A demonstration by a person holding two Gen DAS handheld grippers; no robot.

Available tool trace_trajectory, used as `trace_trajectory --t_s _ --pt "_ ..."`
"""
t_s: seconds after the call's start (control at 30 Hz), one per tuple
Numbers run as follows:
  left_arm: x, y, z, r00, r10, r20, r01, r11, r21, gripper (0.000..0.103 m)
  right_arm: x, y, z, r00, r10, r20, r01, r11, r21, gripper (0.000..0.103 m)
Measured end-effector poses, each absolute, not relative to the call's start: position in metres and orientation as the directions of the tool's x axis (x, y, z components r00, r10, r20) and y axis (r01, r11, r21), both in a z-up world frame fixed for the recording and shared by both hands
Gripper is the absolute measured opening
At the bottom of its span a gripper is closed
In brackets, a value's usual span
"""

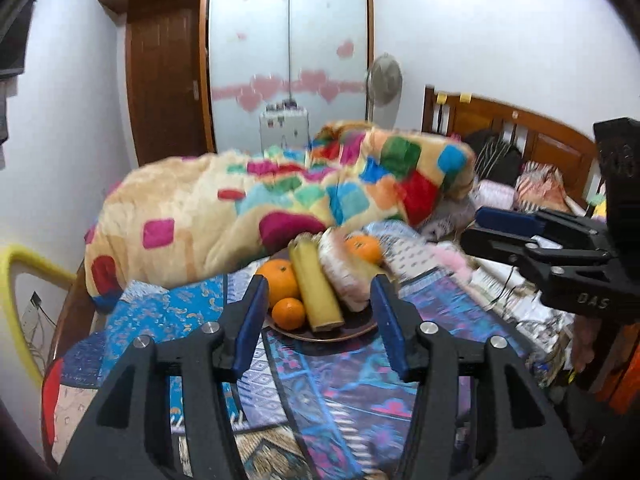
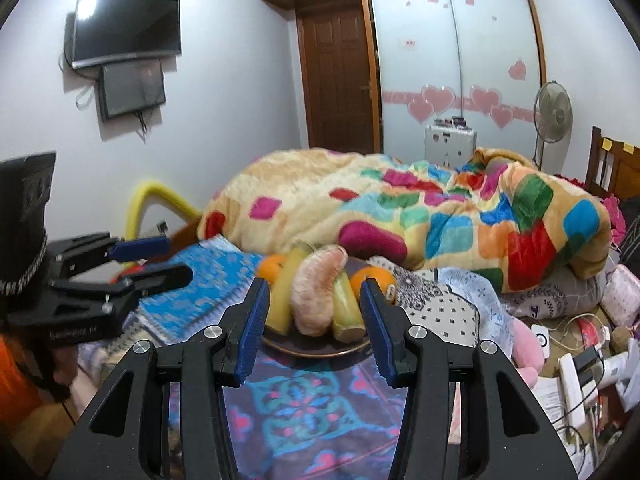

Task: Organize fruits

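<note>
A dark round plate (image 1: pixel 352 330) (image 2: pixel 308 350) sits on a patterned bedspread and holds fruit. On it lie a yellow banana (image 1: pixel 316 292) (image 2: pixel 284 296), a pale pink peeled pomelo piece (image 1: pixel 340 276) (image 2: pixel 316 292), a second yellow-green fruit (image 2: pixel 346 312), and oranges (image 1: pixel 278 276) (image 1: pixel 289 313) (image 1: pixel 363 249) (image 2: pixel 376 278). My left gripper (image 1: pixel 320 300) is open and empty, just in front of the plate; it also shows at the left of the right wrist view (image 2: pixel 168 258). My right gripper (image 2: pixel 314 304) is open and empty, framing the fruit; it also shows in the left wrist view (image 1: pixel 476 226).
A bulky multicoloured blanket (image 1: pixel 280 200) (image 2: pixel 420 216) is heaped behind the plate. A wooden headboard (image 1: pixel 520 136), clothes and cables (image 2: pixel 580 360) lie to the right. A yellow chair frame (image 1: pixel 24 264), a wardrobe (image 1: pixel 288 60), a fan (image 2: pixel 554 112) and a wall TV (image 2: pixel 126 30) stand around.
</note>
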State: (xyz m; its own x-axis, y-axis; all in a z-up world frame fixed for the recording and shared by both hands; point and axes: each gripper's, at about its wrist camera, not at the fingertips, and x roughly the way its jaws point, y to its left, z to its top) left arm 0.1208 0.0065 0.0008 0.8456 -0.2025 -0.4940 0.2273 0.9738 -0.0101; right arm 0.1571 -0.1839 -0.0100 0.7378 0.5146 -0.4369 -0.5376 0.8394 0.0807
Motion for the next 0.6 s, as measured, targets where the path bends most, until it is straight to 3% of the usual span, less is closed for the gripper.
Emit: trace_trajectory --t_s 0.1,0.27,0.43,0.53,0.6 --pt "0.091 0.005 0.020 0.875 -0.204 -0.438 0.215 0.976 -0.026 0.057 0.128 -0.185 0.008 0.768 0.516 -0.380 -0.533 0.844 0.069 0.045" --pt "0.043 0.003 0.045 0.928 -0.169 -0.332 0.170 0.985 -0.027 0.067 0.083 -0.185 0.031 0.822 0.499 -0.273 -0.509 0.860 0.038 0.057" --pt "0.012 0.006 0.059 0.957 -0.144 -0.250 0.138 0.990 -0.041 0.073 0.053 -0.186 0.043 0.864 0.467 -0.189 -0.472 0.881 0.017 0.084" --pt "-0.004 0.006 0.066 0.974 -0.111 -0.197 0.107 0.994 -0.031 0.090 0.043 -0.184 0.047 0.883 0.441 -0.159 -0.447 0.895 -0.002 0.089" --pt "-0.011 0.006 0.068 0.981 -0.094 -0.169 0.092 0.996 -0.023 0.093 0.041 -0.184 0.048 0.888 0.436 -0.150 -0.440 0.898 0.003 0.096"
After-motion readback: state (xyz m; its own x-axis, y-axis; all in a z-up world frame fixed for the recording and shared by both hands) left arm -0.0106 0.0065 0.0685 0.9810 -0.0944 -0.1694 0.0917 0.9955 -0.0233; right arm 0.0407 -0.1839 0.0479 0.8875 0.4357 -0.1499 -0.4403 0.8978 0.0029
